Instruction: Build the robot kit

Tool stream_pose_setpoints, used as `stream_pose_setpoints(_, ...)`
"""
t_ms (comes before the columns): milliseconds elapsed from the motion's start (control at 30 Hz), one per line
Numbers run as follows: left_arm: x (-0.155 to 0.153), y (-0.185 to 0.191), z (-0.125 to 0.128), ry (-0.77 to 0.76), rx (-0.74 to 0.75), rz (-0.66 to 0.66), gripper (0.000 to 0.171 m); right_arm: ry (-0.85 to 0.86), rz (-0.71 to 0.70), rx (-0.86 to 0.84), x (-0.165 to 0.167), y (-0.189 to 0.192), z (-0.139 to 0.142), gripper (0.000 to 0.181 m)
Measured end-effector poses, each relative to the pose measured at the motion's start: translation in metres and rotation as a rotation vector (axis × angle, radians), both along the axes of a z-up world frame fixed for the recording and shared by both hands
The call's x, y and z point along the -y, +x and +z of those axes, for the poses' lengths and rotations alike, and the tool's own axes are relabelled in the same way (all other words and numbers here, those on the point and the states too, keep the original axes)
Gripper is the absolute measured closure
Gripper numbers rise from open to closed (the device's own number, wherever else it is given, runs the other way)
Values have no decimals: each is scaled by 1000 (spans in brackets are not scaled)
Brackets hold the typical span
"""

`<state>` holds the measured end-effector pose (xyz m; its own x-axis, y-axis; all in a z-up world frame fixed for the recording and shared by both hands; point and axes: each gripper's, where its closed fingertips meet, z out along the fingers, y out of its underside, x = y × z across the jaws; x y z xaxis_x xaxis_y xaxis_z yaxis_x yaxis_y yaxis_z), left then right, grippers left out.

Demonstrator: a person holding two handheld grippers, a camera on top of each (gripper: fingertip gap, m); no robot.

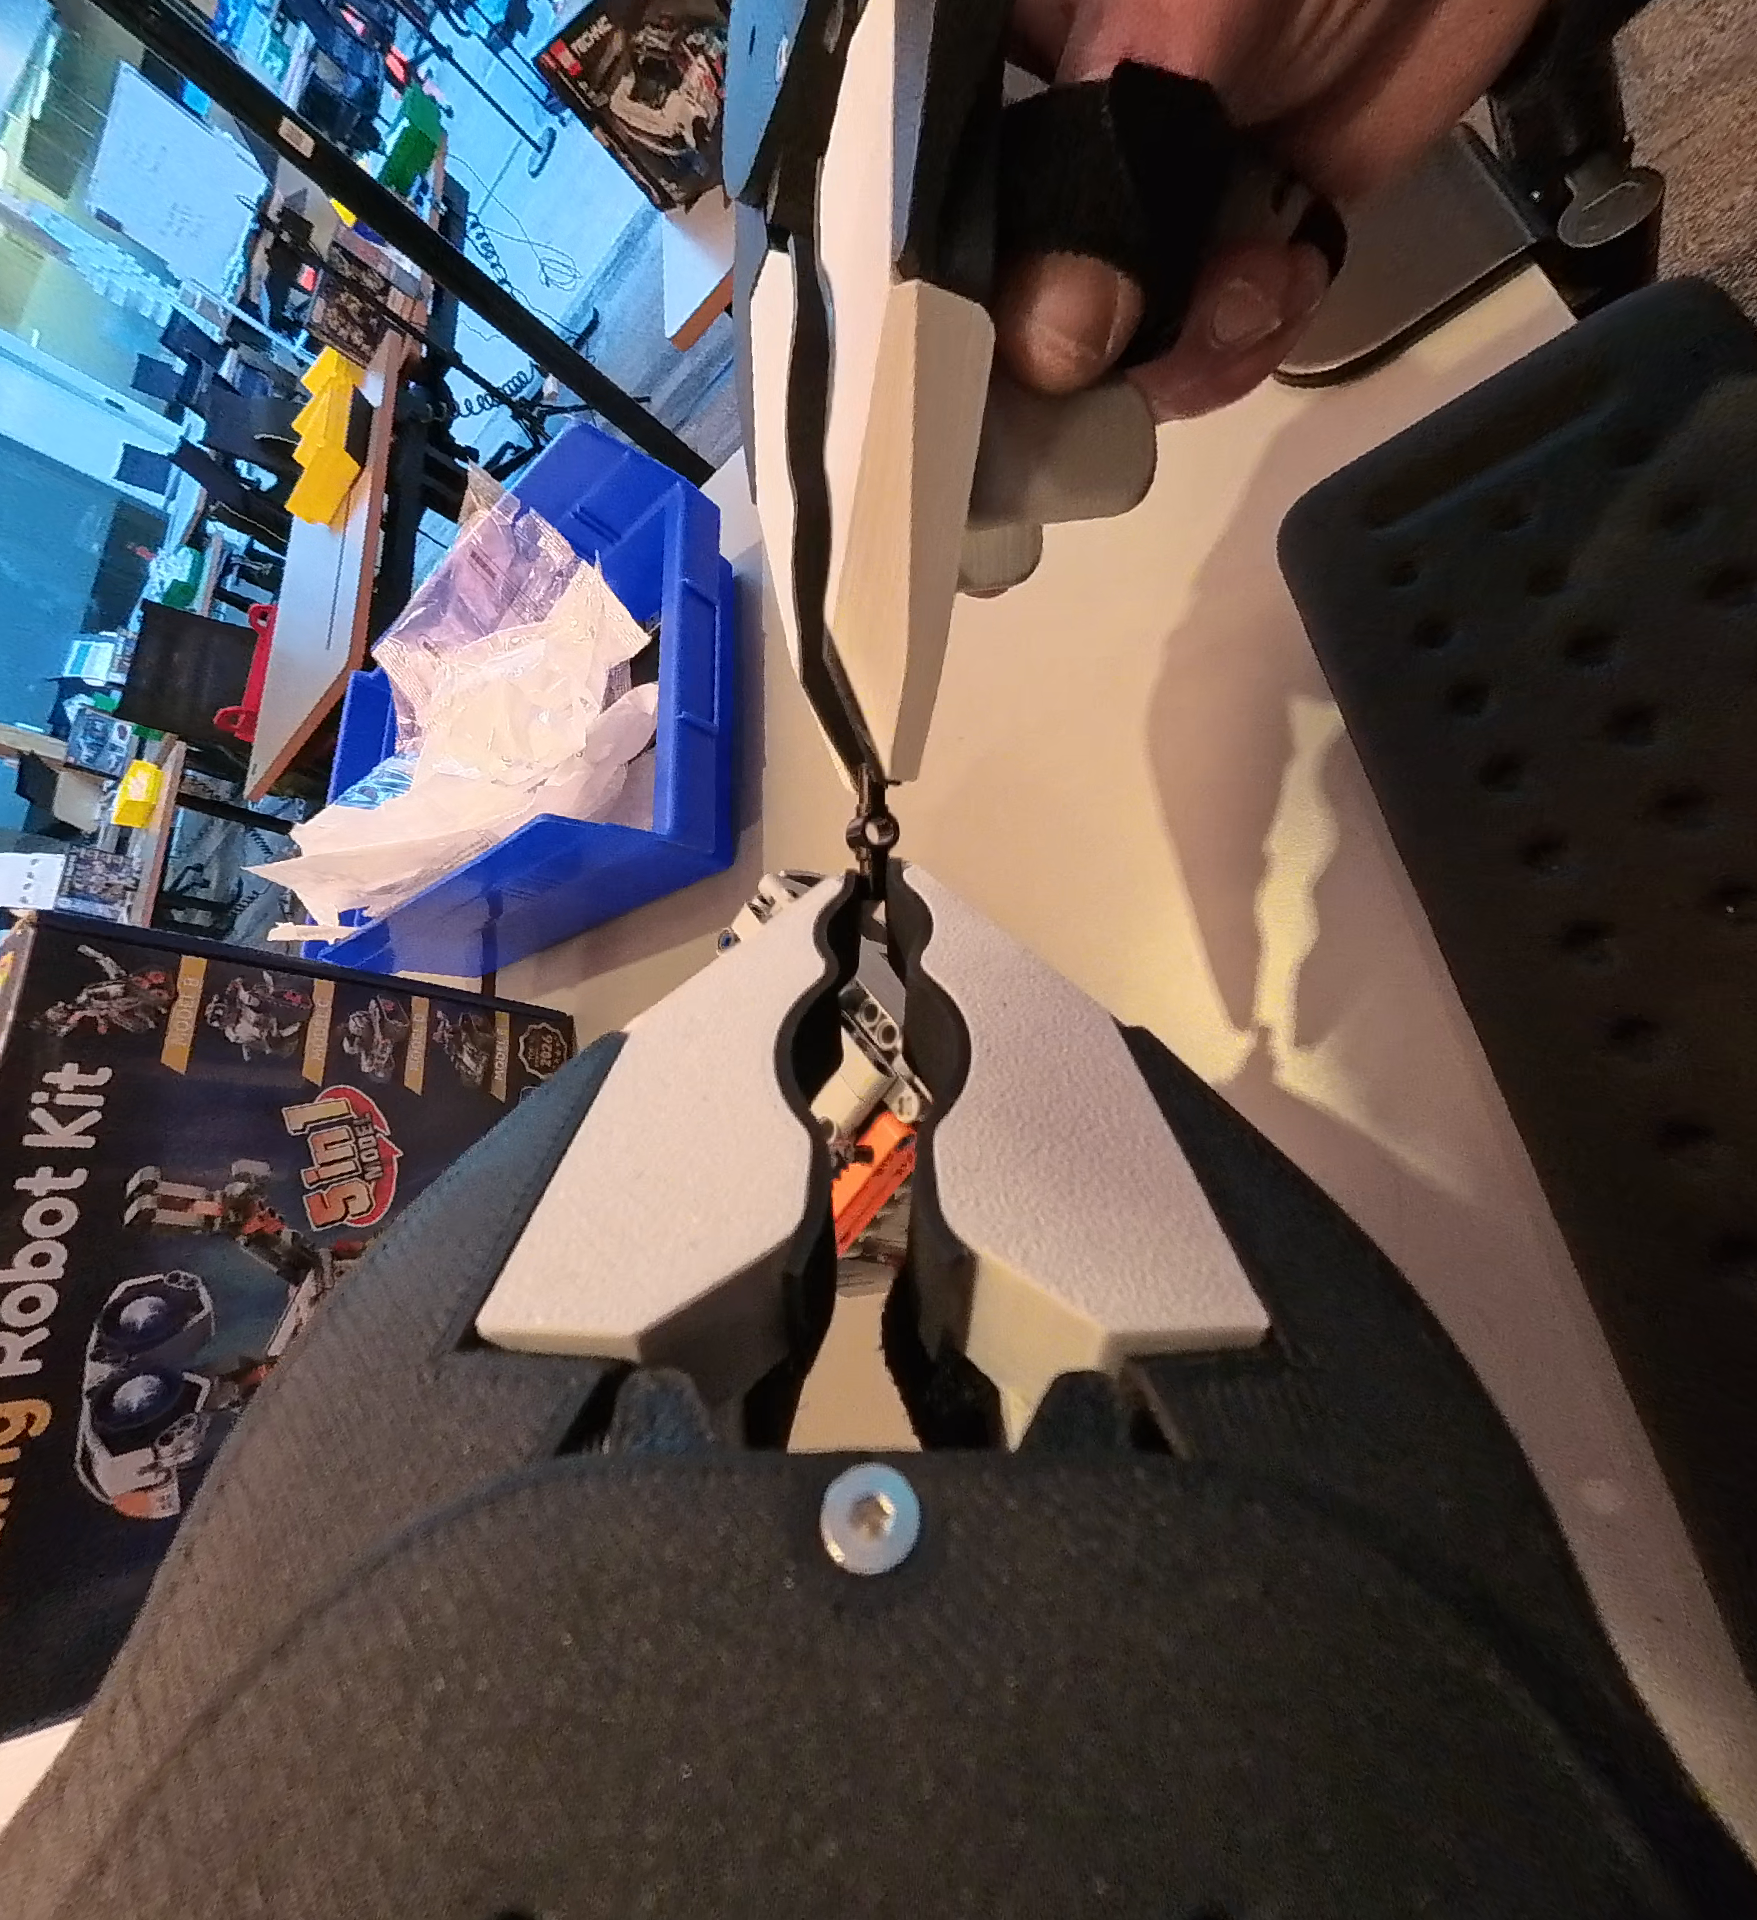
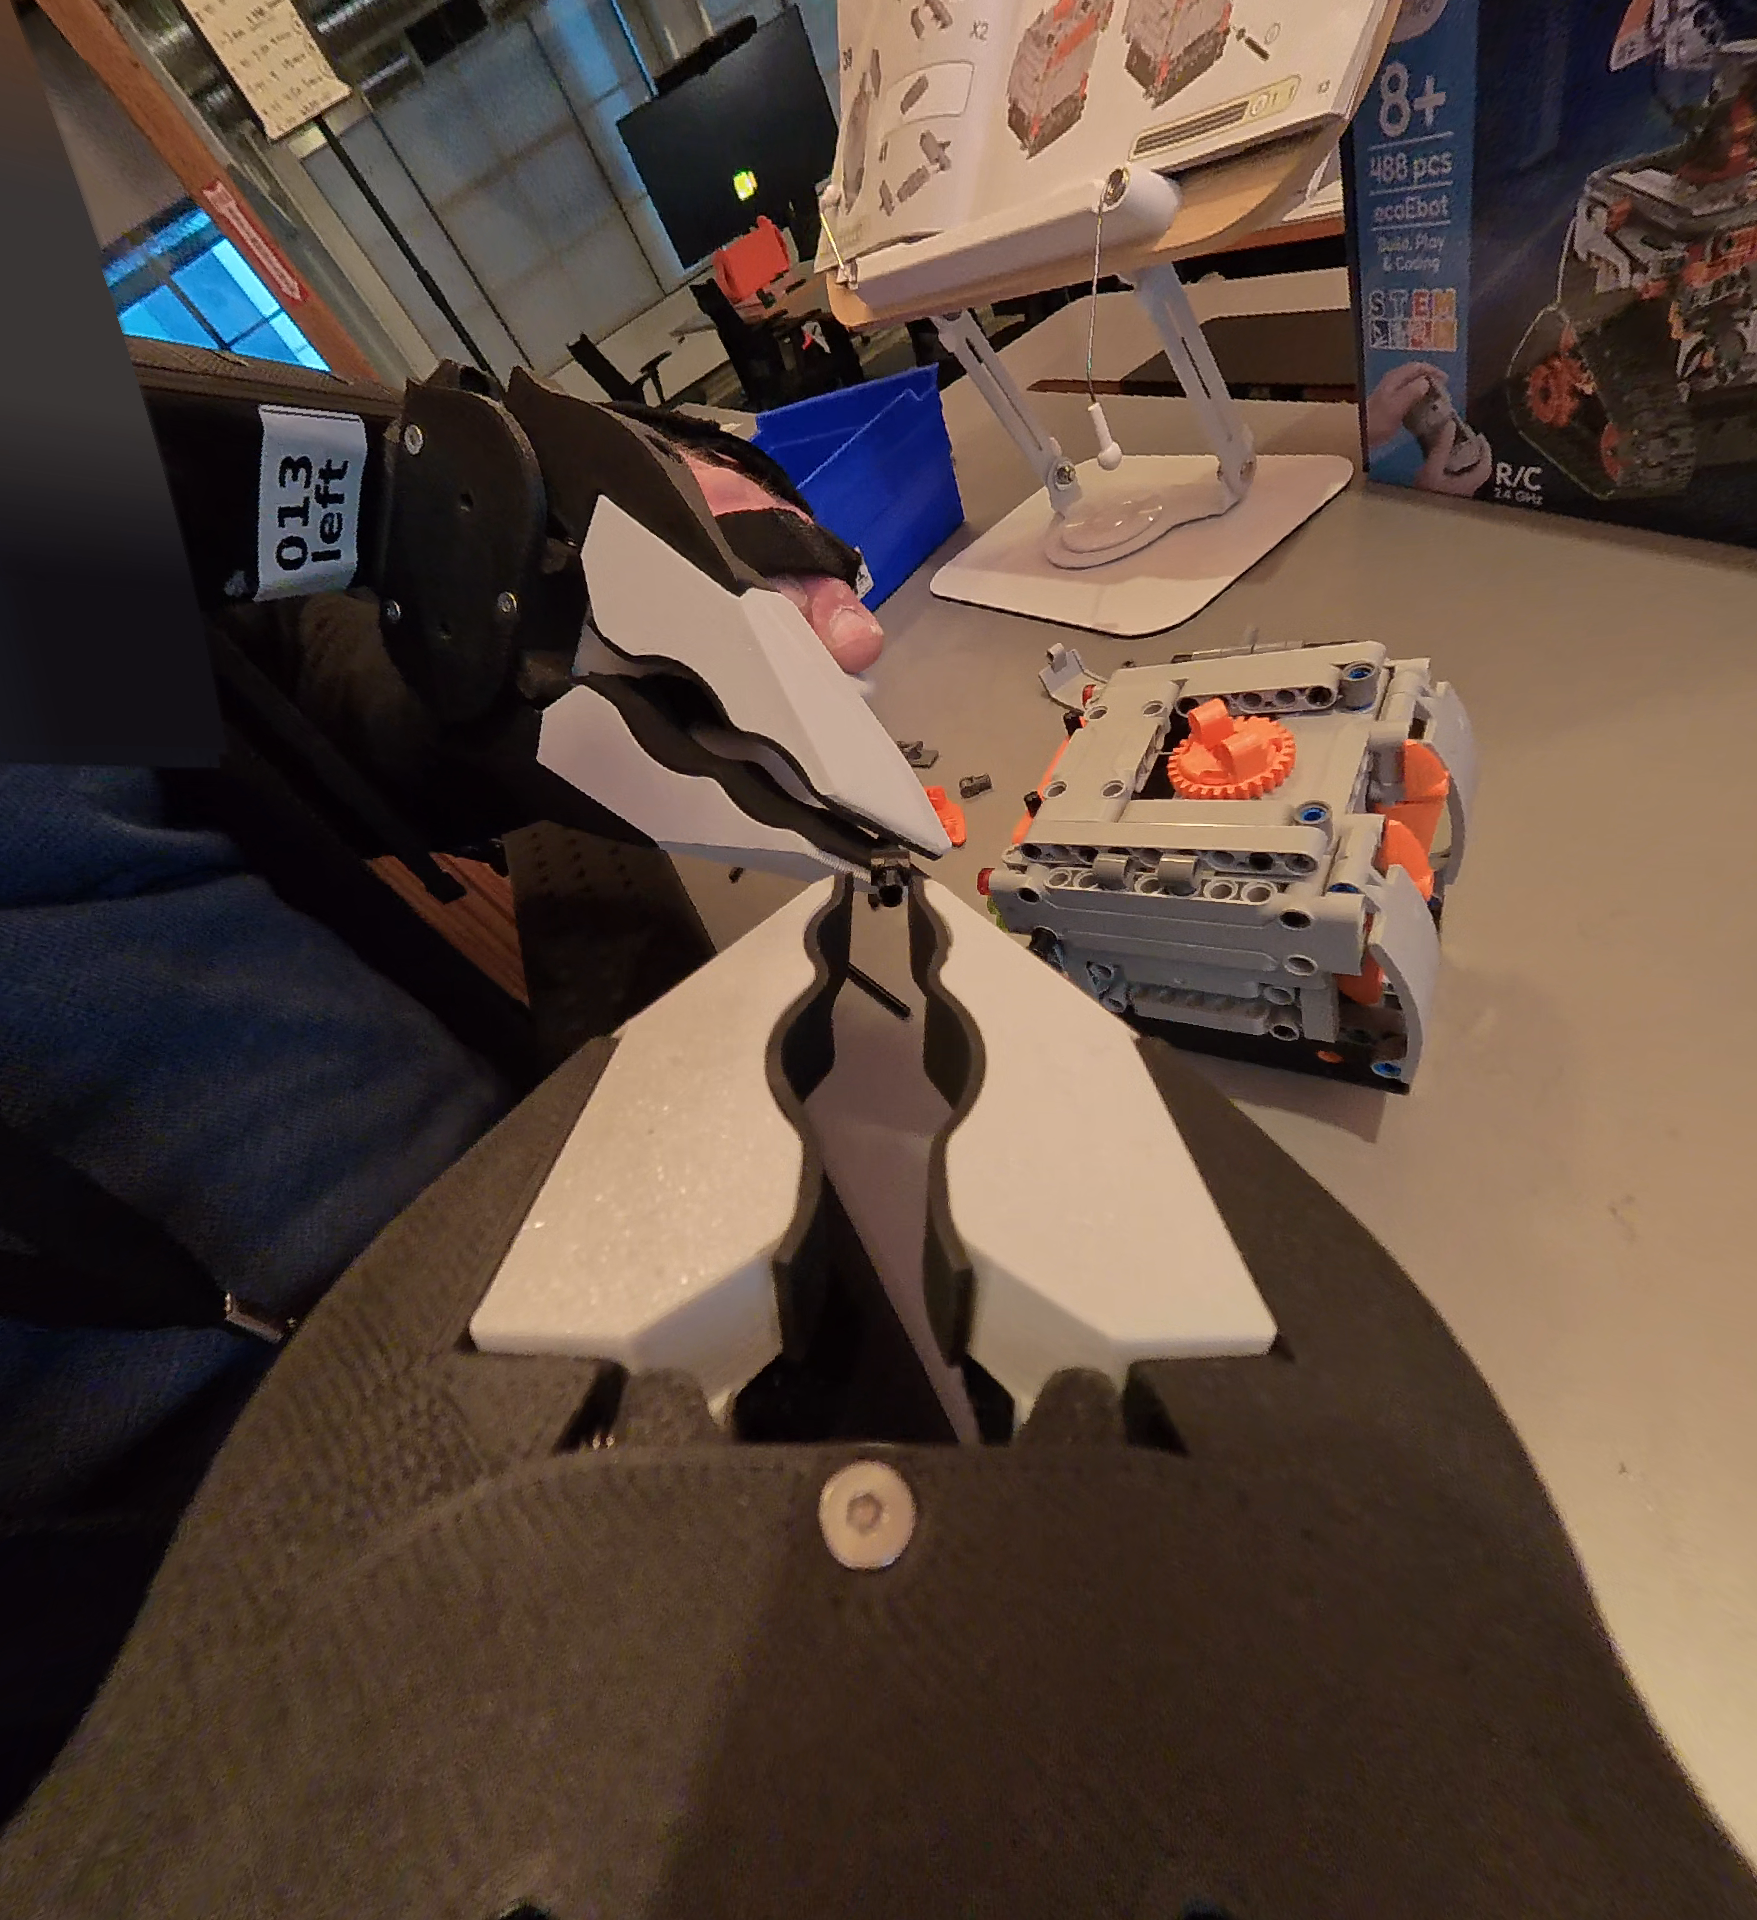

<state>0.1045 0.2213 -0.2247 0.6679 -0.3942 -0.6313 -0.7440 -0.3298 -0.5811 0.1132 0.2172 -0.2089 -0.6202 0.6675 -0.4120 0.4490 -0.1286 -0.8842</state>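
At mid-frame in both views the left gripper and right gripper meet tip to tip, each with jaws narrowed onto a small black connector, which lies straight ahead of both tips and bridges them, its long axis running from one gripper toward the other. In the right view a thin black pin slants between the right jaws; whether it joins the connector I cannot tell. The grey and orange model sits apart on the desk, right of centre, nearer the right gripper.
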Motion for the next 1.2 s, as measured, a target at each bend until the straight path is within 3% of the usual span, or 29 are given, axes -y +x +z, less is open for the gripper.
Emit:
stream_pose_setpoints(233, 0, 1, -1, -9, -6, -8, 170, 1, 0, 8, 2, -2, -3, 180)
stream_pose_setpoints(367, 1, -11, -3, -21, 19, 36, 165, 23, -82, -26, -3, -11, -8, 180)
stream_pose_setpoints(500, 4, -54, 2, -51, 262, 198, 125, 85, -232, -74, -11, -28, -21, 181)
stream_pose_setpoints(733, -5, -93, -28, -176, 618, 391, 103, 202, -393, -147, -18, -41, -38, 181)
stream_pose_setpoints(867, -9, -94, -32, -195, 775, 396, 108, 243, -423, -161, -19, -43, -42, 181)
stream_pose_setpoints(1200, -13, -99, -35, -138, 809, 433, 121, 322, -509, -206, -18, -47, -42, 181)
